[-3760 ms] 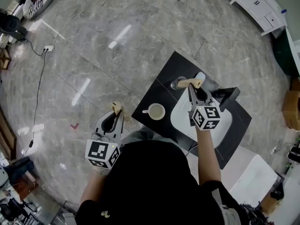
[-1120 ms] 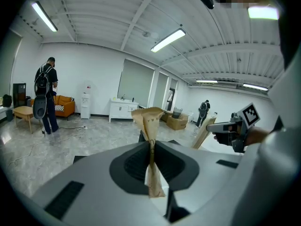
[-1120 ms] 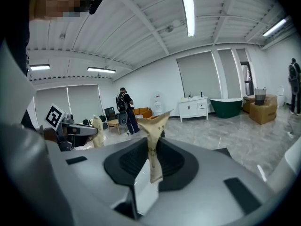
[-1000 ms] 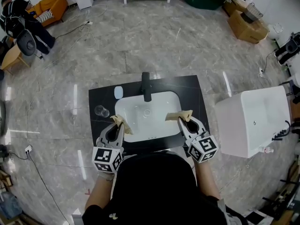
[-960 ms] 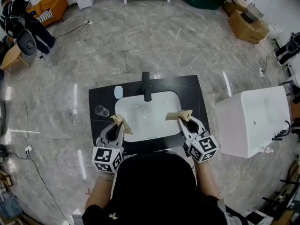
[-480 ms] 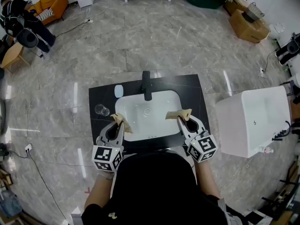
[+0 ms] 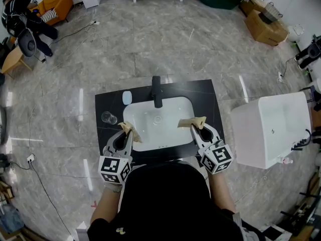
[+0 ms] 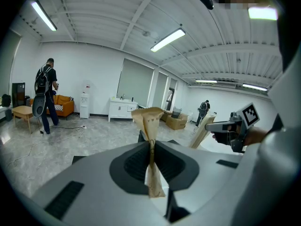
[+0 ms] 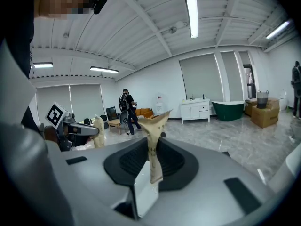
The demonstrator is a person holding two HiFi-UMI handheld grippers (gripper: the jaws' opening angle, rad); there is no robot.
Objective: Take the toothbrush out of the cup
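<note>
In the head view a clear glass cup stands on the black counter, left of the white sink. No toothbrush shows in any view. My left gripper hovers over the sink's front left corner, just right of the glass, its tan pads pressed together with nothing between them. My right gripper hangs over the sink's front right rim, also shut and empty. The left gripper view shows its closed tips and the right gripper beyond them. The right gripper view shows its closed tips.
A black faucet rises behind the basin, with a pale soap bar to its left. A white box-like unit stands right of the counter. A person is far off at the upper left, and cardboard boxes sit at the upper right.
Since the oldest frame the head view has swung to face the sink squarely, and the right gripper has drawn back from beside the glass. Over the last second nothing moved.
</note>
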